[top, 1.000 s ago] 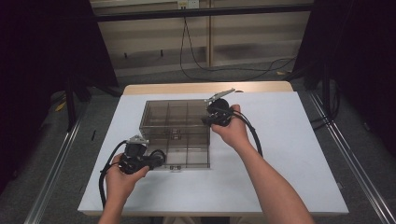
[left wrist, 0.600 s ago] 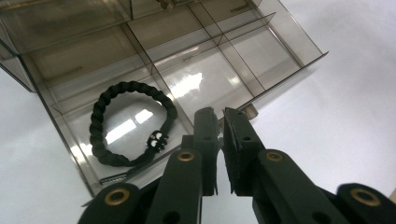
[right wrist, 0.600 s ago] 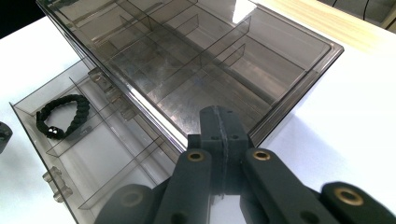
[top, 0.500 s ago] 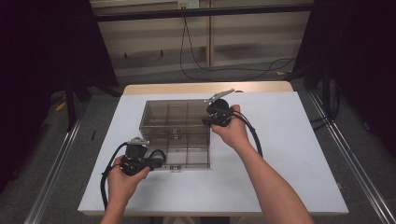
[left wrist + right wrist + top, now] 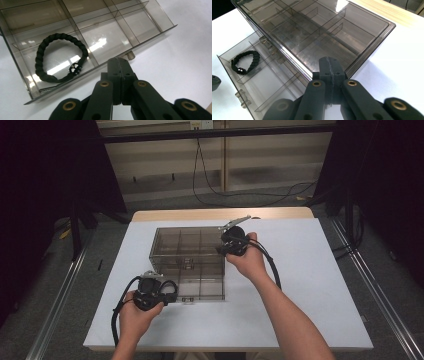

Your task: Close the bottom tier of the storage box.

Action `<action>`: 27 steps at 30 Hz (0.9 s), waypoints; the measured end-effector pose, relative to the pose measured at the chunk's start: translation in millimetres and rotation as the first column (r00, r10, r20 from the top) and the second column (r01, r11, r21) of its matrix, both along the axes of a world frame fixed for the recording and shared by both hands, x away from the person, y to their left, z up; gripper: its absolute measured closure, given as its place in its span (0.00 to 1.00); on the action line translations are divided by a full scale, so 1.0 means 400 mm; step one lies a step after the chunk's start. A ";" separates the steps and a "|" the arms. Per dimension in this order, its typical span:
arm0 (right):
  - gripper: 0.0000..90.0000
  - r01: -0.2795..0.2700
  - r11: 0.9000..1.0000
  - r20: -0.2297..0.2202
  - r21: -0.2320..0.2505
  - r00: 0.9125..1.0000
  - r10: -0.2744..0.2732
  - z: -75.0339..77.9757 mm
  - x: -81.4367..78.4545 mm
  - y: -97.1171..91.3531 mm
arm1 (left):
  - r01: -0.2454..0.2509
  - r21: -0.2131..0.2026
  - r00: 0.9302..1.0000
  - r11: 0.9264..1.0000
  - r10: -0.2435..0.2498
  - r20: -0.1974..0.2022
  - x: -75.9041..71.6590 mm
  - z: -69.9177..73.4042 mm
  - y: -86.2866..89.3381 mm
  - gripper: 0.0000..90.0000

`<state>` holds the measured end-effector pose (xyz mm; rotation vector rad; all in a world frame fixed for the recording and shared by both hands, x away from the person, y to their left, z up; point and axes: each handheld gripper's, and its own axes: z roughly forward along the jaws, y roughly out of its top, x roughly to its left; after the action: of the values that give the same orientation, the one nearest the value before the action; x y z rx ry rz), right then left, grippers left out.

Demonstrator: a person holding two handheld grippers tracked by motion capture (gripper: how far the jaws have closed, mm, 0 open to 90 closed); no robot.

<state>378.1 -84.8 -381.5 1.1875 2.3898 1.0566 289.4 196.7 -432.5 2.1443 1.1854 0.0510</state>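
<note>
Black braided bracelet (image 5: 60,58) lies in the pulled-out drawer (image 5: 140,23).

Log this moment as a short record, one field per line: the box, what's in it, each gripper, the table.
box: smoked clear organizer box with dividers, bottom drawer pulled out toward the person
contents: black braided bracelet lying flat in an end compartment of the drawer; other compartments in view look empty
left gripper: jaws have just been closing, now shut, nothing between them, at the drawer's front edge
right gripper: jaws shut, empty, at the box's top right edge
table: white top, box near its middle
</note>
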 end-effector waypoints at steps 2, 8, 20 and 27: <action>1.00 0.001 1.000 0.001 -0.001 1.000 -0.001 0.000 0.000 0.000 | 0.000 0.001 1.000 1.000 0.000 -0.009 -0.001 -0.002 -0.001 1.00; 1.00 0.002 1.000 -0.001 -0.001 1.000 -0.002 0.000 0.000 0.001 | 0.016 0.020 1.000 1.000 -0.016 -0.018 -0.002 -0.008 -0.012 1.00; 1.00 0.006 1.000 0.003 -0.011 1.000 -0.006 0.001 -0.001 0.003 | 0.014 0.010 0.999 1.000 -0.014 -0.036 0.000 -0.025 -0.025 1.00; 1.00 0.009 1.000 0.003 -0.016 1.000 -0.009 0.002 -0.002 0.004 | 0.014 0.023 0.999 1.000 -0.013 -0.037 0.006 -0.028 -0.035 1.00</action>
<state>377.1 -83.1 -380.7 1.1897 2.3839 1.0337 291.8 182.9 -443.9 2.1820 1.1966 0.0186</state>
